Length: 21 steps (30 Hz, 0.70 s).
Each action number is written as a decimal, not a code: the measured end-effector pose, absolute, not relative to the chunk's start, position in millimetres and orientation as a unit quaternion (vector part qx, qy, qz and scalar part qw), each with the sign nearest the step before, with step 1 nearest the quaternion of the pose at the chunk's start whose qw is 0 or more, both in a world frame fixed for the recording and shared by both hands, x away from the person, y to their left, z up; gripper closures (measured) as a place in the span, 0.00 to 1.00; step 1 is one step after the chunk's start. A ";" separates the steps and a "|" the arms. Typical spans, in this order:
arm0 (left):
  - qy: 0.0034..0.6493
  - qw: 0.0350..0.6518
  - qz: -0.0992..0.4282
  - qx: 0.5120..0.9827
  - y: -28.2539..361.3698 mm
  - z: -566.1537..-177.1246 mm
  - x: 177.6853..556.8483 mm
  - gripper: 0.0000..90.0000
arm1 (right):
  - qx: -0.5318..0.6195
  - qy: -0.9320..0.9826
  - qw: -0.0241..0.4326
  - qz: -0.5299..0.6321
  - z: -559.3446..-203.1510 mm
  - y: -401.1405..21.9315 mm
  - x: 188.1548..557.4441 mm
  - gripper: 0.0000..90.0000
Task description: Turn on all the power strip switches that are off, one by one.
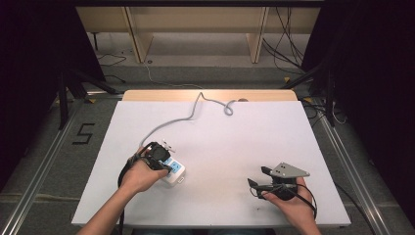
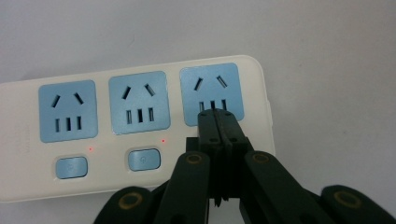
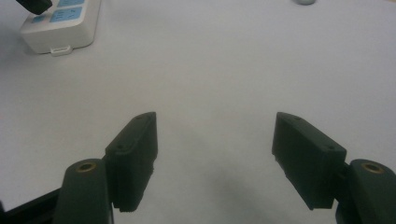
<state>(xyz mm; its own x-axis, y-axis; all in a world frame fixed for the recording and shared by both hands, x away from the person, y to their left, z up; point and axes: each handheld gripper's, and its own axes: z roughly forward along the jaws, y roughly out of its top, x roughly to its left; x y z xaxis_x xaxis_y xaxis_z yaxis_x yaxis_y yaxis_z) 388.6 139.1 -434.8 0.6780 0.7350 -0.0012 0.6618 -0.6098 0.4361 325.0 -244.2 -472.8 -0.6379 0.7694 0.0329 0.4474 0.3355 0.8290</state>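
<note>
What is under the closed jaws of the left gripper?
The left gripper is over the power strip, at its third blue socket. Any switch below that socket is covered by the jaws.

A cream-white power strip (image 2: 140,135) lies flat on the white table (image 1: 220,147), toward the table's front-left part and set at a slant to the front edge. Its face carries three pale blue socket panels in a row, each with two slanted slots above three upright ones. Below the first two sockets sits a blue push button, and a small red light glows by each. The third socket's button, if there is one, is hidden. A grey cord (image 1: 195,112) runs from the strip in loose curves to the far edge.
</note>
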 end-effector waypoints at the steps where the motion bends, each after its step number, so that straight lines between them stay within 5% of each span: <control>1: 0.393 0.208 0.090 0.891 139.3 -434.5 388.1 1.00 | 0.382 0.795 0.187 0.431 -472.8 -244.2 325.0 0.36; 21: 0.395 0.263 0.125 0.871 148.9 -426.6 385.0 0.93 | 0.383 0.794 0.189 0.433 -471.9 -246.9 325.1 0.36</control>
